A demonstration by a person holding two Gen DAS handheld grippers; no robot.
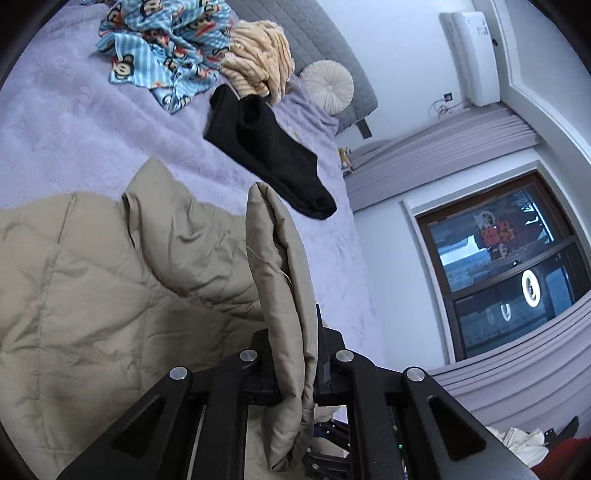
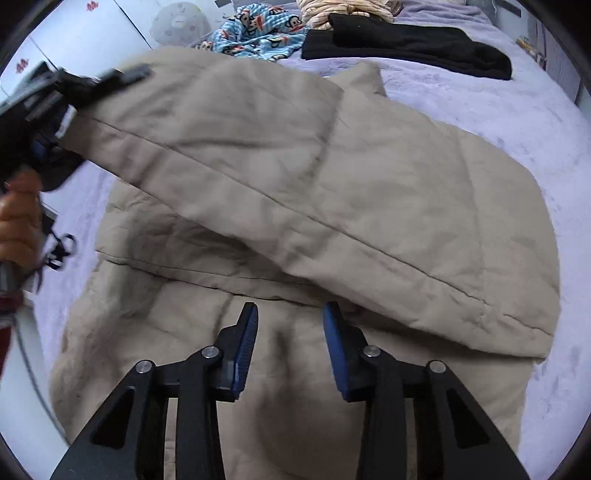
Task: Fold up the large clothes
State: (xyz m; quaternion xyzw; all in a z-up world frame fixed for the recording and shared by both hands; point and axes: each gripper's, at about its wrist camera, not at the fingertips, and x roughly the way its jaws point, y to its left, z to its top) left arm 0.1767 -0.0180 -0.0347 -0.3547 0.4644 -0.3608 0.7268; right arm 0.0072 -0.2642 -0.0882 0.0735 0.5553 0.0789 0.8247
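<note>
Bed (image 2: 517, 122): covered in a lilac plush spread, bearing all the laundry listed below.

Beige quilted jacket (image 2: 332, 184): the large garment, lying across the near half of the bed, padded and stitched in long seams. One panel is lifted and drawn over the rest towards the left; the remainder lies flat and creased.

Left gripper (image 1: 291, 354): jaws clamped tight on a folded edge of the beige quilted jacket (image 1: 110, 277), the cloth bunched upright between them. In the right wrist view this same tool (image 2: 55, 110) is at the far left, blurred, the jacket's edge hanging from it, with a hand (image 2: 18, 221) around its handle.

Right gripper (image 2: 290, 332): poised above the flat near part of the jacket, blue-padded fingers (image 2: 247, 343) parted, nothing between them.

Black garment (image 1: 266, 147): folded long, on the far part of the bed, just beyond the jacket.

Blue monkey-print cloth (image 1: 162, 48): crumpled heap at the far end, left of the black piece.

Cream knitted item (image 1: 258, 59): piled beside the print cloth, touching the black garment.

Round pleated cushion (image 1: 327, 86): against the grey quilted headboard (image 1: 314, 29).

Window (image 1: 509, 258): dark-framed, on the wall to the right of the bed.
</note>
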